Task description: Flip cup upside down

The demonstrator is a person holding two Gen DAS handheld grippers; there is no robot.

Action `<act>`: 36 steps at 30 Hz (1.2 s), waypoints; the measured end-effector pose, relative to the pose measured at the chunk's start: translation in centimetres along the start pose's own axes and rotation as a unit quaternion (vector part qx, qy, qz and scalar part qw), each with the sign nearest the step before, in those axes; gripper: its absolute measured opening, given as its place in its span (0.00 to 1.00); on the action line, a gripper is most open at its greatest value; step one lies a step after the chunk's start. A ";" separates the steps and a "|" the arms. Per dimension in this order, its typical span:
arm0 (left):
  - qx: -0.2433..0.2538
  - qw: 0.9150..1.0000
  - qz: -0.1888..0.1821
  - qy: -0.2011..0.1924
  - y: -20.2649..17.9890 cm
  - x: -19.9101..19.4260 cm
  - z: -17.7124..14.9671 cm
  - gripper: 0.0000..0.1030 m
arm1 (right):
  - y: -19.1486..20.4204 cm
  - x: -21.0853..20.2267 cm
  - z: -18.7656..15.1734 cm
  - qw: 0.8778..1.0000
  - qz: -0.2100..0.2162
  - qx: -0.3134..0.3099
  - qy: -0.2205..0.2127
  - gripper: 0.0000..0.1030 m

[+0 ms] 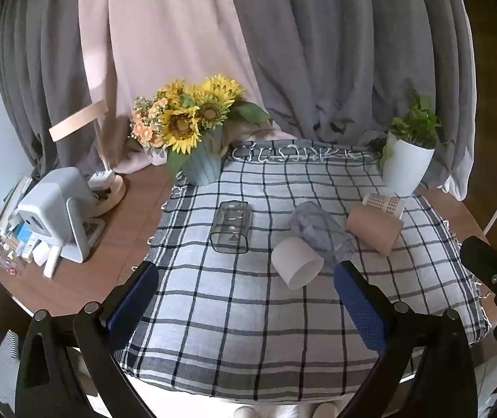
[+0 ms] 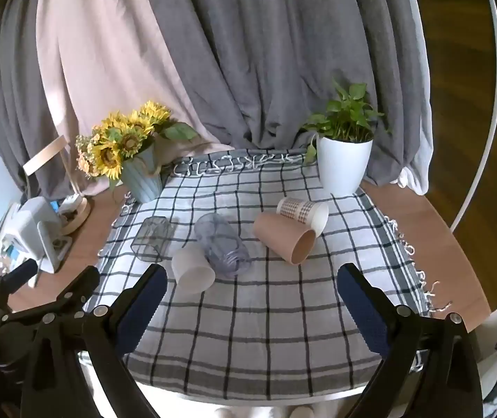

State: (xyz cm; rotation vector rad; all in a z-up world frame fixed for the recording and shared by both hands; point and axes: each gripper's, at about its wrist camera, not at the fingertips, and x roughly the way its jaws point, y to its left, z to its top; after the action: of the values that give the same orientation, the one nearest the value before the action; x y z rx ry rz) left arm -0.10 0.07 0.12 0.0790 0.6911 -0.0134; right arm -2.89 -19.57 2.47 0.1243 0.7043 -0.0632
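Several cups lie on their sides on a checked cloth [image 1: 241,317] [image 2: 269,317]: a dark clear square cup [image 1: 231,226] [image 2: 152,238], a white cup [image 1: 295,261] [image 2: 192,270], a clear ribbed cup [image 1: 320,231] [image 2: 220,242], a tan paper cup [image 1: 373,230] [image 2: 285,237] and a patterned paper cup [image 1: 384,203] [image 2: 302,210]. My left gripper [image 1: 246,278] is open and empty, above the cloth's near part, short of the white cup. My right gripper [image 2: 252,280] is open and empty, short of the tan cup. The left gripper also shows in the right wrist view [image 2: 22,275].
A sunflower vase [image 1: 201,167] [image 2: 142,179] stands at the cloth's far left corner and a white plant pot [image 1: 407,167] [image 2: 342,165] at the far right. A white device [image 1: 57,212] and clutter sit on the wooden table [image 1: 123,230] at left. Curtains hang behind.
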 end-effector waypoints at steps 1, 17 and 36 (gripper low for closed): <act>-0.001 1.000 -0.006 -0.002 0.2 -0.1 -0.1 1.00 | -0.1 0.1 0.1 1.000 0.000 0.000 0.001 0.96; -0.013 1.000 -0.012 0.012 -0.2 0.4 0.2 1.00 | -0.1 0.2 -0.3 1.000 -0.002 0.003 0.004 0.96; -0.020 1.000 -0.016 0.015 0.1 0.7 0.2 1.00 | 0.4 0.8 -0.1 1.000 0.001 0.002 0.010 0.96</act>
State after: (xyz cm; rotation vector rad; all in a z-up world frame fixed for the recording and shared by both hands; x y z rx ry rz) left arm 0.56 0.17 -0.11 0.0298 0.7230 -0.0285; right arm -2.33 -19.13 1.88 0.1290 0.7237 -0.0623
